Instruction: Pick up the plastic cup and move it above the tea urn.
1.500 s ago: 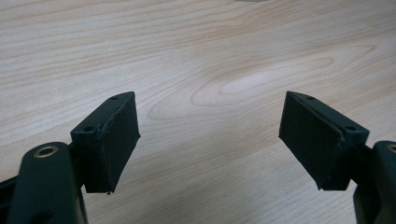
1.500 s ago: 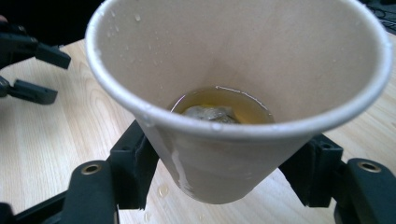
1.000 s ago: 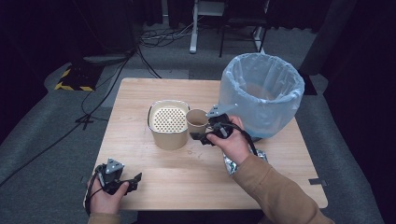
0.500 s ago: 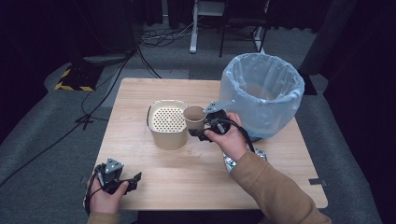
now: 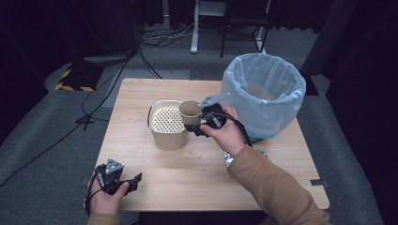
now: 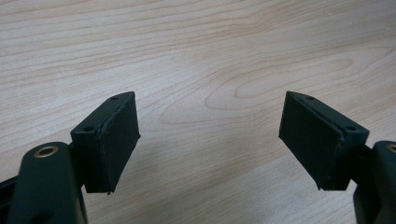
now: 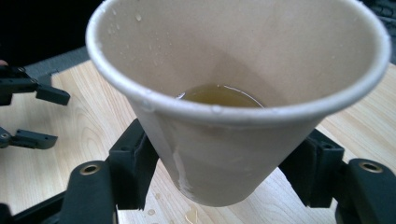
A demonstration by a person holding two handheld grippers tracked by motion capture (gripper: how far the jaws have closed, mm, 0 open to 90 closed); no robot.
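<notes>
**Paper cup with liquid, held beside the strainer container**

Object: the paper cup (image 7: 238, 100) is pinched in the right gripper (image 5: 202, 123), lifted off the table (image 5: 197, 183). In the high view it sits touching or just beside the right edge of the perforated strainer container (image 5: 168, 123), with the lined trash bin (image 5: 264, 91) further to the right.

Handling judgement: thin paper wall, light, soft, easily crushed. The right gripper view shows a shallow pool of yellowish liquid at the bottom, droplets on the inner wall and a wet streak down the outside. The wet paper probably softens and turns slippery. The rolled rim is the stiffest part, but the cup tapers, so a grip on the lower wall can slide. The mid-wall, where the pads now sit, looks the sensible place, with moderate squeeze only. Tilting will shift the liquid toward the lip; some drops already lie on the wood below.

Right gripper: jaws stand fairly wide, one pad on each side of the cup's lower wall, pressing on it. No visible denting of the wall.

Left gripper (image 5: 123, 180): rests low at the near left corner of the table. Jaws are spread wide in the left gripper view, with bare wood between them; it holds and touches nothing.
</notes>
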